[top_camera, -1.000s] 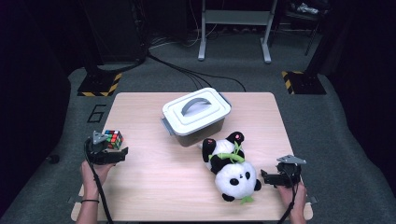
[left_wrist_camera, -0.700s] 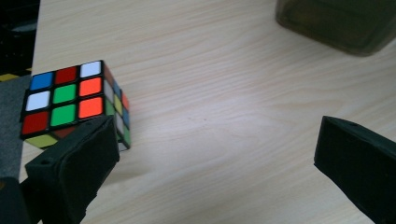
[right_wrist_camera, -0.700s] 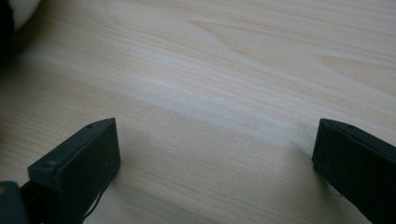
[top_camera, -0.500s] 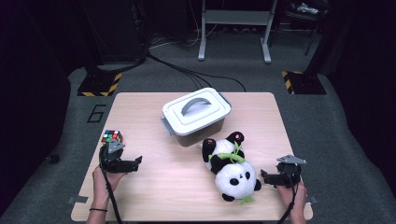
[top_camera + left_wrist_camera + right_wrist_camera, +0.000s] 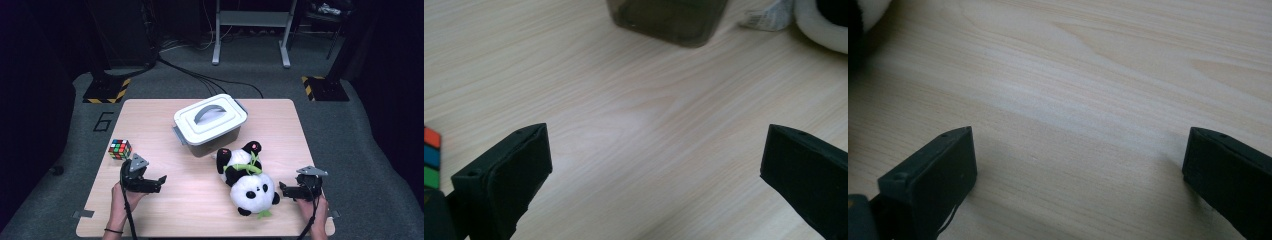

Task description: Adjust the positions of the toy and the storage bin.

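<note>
High view: left gripper (image 5: pixel 159 181) low over the near-left of the table (image 5: pixel 150 115), pointing toward the middle, jaws spread wide and holding nothing. Puzzle cube (image 5: pixel 120 149) just behind and to its left, apart from it, flat on the wood near the left edge. Right gripper (image 5: pixel 282 189) at the near-right, aimed at the plush panda (image 5: pixel 247 180), close beside its head but not touching, jaws likewise wide and empty. Panda lying on its back in front of the lidded box (image 5: pixel 210 122), feet toward the box, lid on. Left gripper view: bare wood between the two open jaws of the left gripper (image 5: pixel 656 165), a sliver of cube (image 5: pixel 431 157) at the far left edge, box base (image 5: pixel 669 20) ahead. Right gripper view: bare wood between the jaws of the right gripper (image 5: pixel 1080 165), a corner of panda (image 5: pixel 863 15) at the upper left. Judged stage: an approach, nothing grasped yet, most likely readying to gather the toys. Next move: swing toward the chosen toy, centre it between the jaws, then close; for the panda, a bite on a limb or the soft body rather than the round head.
</note>
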